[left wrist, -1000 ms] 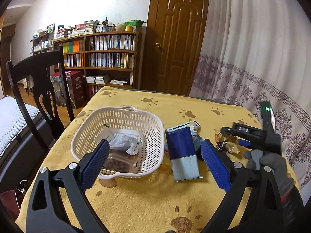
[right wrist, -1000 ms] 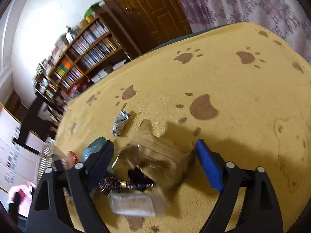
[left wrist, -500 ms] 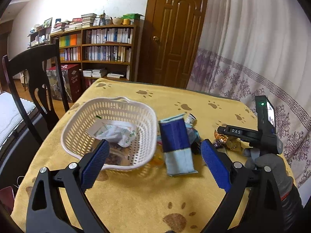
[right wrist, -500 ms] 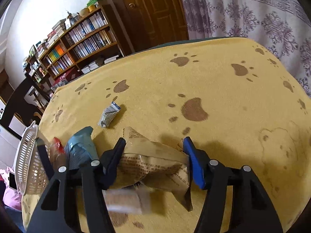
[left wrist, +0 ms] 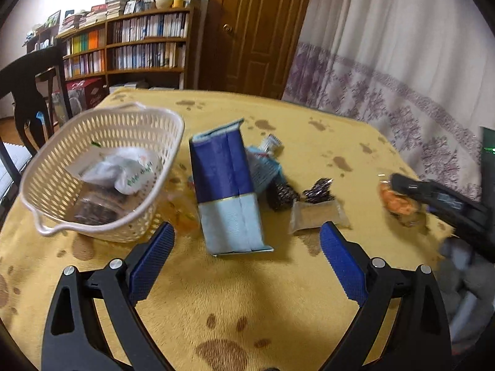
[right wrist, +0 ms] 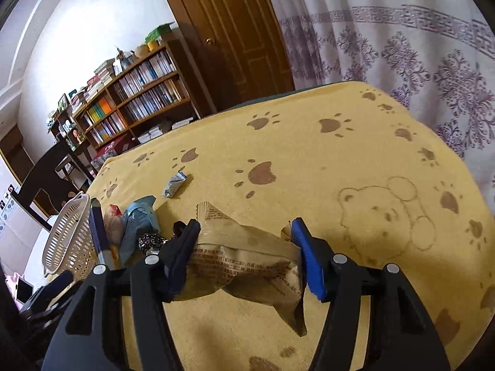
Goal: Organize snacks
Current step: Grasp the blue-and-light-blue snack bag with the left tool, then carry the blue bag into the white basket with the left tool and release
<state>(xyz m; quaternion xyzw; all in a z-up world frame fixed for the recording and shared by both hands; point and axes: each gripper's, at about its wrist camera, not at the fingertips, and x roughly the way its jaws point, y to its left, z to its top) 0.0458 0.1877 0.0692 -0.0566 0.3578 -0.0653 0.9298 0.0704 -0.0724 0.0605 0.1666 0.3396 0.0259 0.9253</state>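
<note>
1. Snack packet, tan with printed text (right wrist: pixel 247 266): pinched between the right gripper (right wrist: pixel 244 259) jaws, raised off the yellow paw-print tablecloth (right wrist: pixel 309 160), apparently for carrying to the basket.
2. Left gripper (left wrist: pixel 244 244): jaws spread wide, holding nothing, hovering near the blue box (left wrist: pixel 225 188).
3. White lattice basket (left wrist: pixel 148 126): far left, already holding a white wrapper (left wrist: pixel 123 173); presumably the collecting point.
4. Loose sweets (left wrist: pixel 315 191): right of the box, unsorted.

One white basket (left wrist: pixel 102 142), two packets inside it, one blue-and-pale box (left wrist: pixel 225 191), two dark wrapped candies (left wrist: pixel 318 189)
</note>
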